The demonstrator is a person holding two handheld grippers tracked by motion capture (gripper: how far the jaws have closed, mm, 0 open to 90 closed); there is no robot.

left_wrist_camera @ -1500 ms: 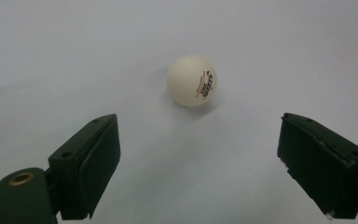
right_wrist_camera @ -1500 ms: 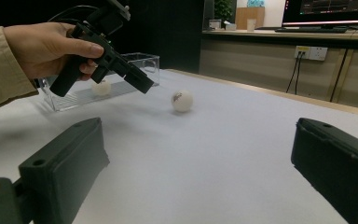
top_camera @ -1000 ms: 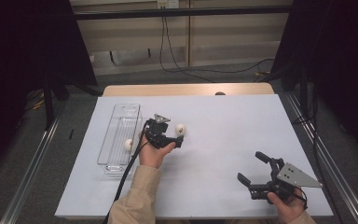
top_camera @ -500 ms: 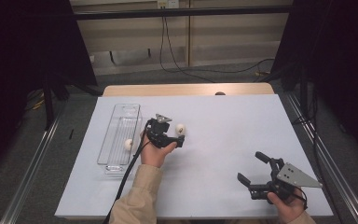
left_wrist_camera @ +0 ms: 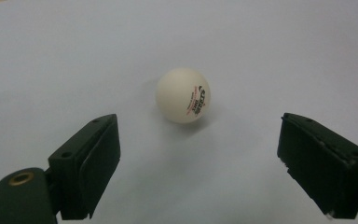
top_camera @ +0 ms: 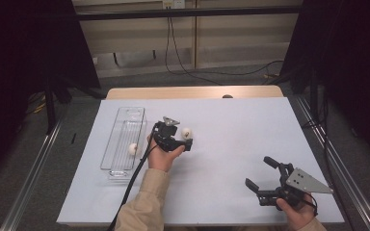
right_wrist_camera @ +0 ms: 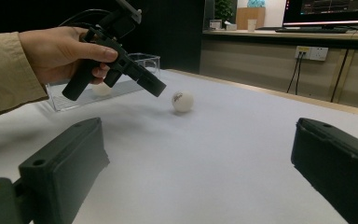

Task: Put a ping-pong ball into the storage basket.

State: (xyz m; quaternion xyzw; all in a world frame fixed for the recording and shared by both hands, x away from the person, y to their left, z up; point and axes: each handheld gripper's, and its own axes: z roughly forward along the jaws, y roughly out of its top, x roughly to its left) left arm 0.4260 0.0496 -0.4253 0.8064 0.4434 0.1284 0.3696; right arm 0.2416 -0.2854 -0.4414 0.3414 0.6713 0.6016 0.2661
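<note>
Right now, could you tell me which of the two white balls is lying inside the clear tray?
The ball on the left, inside the clear tray. The other ball lies on the bare table, just ahead of the left gripper.

An office turned test lab: black curtains [top_camera: 24, 72] flank the white-covered table [top_camera: 250, 134], cables [top_camera: 183, 57] trail along the floor, and a monitor [right_wrist_camera: 331, 11] glows above wall sockets [right_wrist_camera: 311, 52] nearby.

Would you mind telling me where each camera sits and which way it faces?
High view: above the person's side, looking forward and down at the table; forearms, both grippers.
Left gripper view: on the left gripper, facing the ball; open jaws.
Right gripper view: on the right gripper, looking across at the left hand.
All three share the ball.
</note>
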